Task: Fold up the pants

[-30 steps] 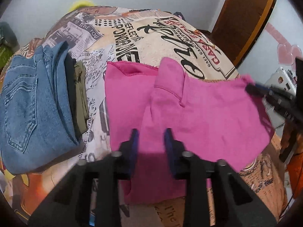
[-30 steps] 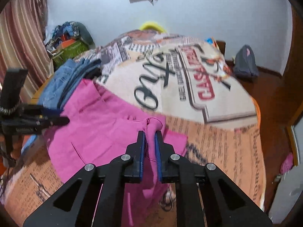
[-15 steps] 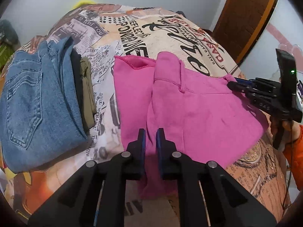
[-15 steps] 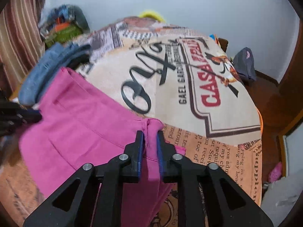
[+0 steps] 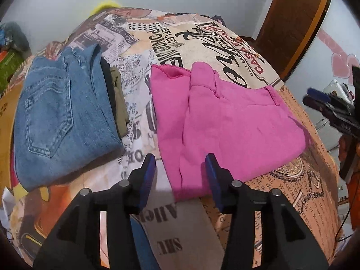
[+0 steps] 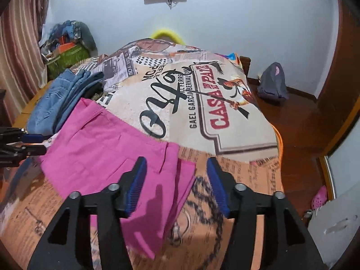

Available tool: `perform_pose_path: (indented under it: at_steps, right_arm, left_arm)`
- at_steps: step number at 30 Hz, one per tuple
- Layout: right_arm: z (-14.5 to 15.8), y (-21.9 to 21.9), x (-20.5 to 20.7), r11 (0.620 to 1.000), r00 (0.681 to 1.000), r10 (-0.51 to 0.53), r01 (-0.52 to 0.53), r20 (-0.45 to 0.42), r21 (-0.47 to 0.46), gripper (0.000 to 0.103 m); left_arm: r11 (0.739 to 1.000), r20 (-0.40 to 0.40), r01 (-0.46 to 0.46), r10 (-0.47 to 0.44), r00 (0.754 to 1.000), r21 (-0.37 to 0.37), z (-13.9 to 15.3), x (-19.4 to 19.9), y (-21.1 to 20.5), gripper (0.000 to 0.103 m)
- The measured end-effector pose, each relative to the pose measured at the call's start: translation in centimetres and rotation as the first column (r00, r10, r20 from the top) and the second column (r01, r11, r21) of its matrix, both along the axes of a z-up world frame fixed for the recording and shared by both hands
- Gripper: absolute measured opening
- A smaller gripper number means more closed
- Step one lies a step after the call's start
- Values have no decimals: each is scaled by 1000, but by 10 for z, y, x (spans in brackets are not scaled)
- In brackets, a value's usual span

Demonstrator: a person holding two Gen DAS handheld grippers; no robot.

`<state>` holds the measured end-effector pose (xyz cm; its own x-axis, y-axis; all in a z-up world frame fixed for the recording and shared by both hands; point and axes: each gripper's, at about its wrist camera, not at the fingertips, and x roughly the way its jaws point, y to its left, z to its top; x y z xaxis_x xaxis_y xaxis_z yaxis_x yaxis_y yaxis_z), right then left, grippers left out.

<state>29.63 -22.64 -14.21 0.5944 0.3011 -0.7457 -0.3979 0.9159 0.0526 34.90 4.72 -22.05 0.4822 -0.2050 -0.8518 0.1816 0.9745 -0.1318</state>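
The pink pants lie folded flat on the printed bedspread. They also show in the right wrist view. My left gripper is open and empty, just above the near edge of the pants. My right gripper is open and empty, over the waistband corner of the pants. The right gripper also shows at the right edge of the left wrist view. The left gripper shows at the left edge of the right wrist view.
Folded blue jeans lie left of the pink pants, on top of dark and olive garments. A bag sits on the wooden floor beyond the bed. A pile of clothes stands in the far left corner.
Both grippers were shut on the pink pants and have opened and let go. The pants now lie flat on the bed. Both grippers have drawn back a little.
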Motion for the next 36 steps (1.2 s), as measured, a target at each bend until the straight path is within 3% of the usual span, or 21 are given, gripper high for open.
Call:
perform_pose_path:
  at_steps: [7,11,17,29,31,33,36]
  right_arm:
    - [-20,-8,-17,999,996,-35,35,-79,4,61]
    - [-33,-9,-14,998,990,-55,58,-130,24,61]
    - [-44,2,0,997,984,-74,78,-165,16,61]
    - [-78,6,21,995,960,-38,63,-278,83,61]
    - [-78,7,22,994,961,-29,56,-274,91,55]
    - [-77,9,22,994,965,-4,33,-261,108,40]
    - [-75,12,22,993,967,14,17,-256,120,28]
  left_arm:
    - [1000,-8,-9,9,1000,1,-6,12,-6,47]
    - [999,15,-23,24,1000,-27,-2,21,-5,65]
    - [1000,7,-1,1,1000,23,-11,38,-14,71]
    - [990,-79,-3,-8,997,-143,-33,60,-11,72]
    - [987,-89,0,-14,996,-159,-35,62,-15,63]
    - [988,-92,5,-19,996,-155,-34,62,-20,50]
    - [992,-73,21,-31,997,-126,-30,59,-27,32]
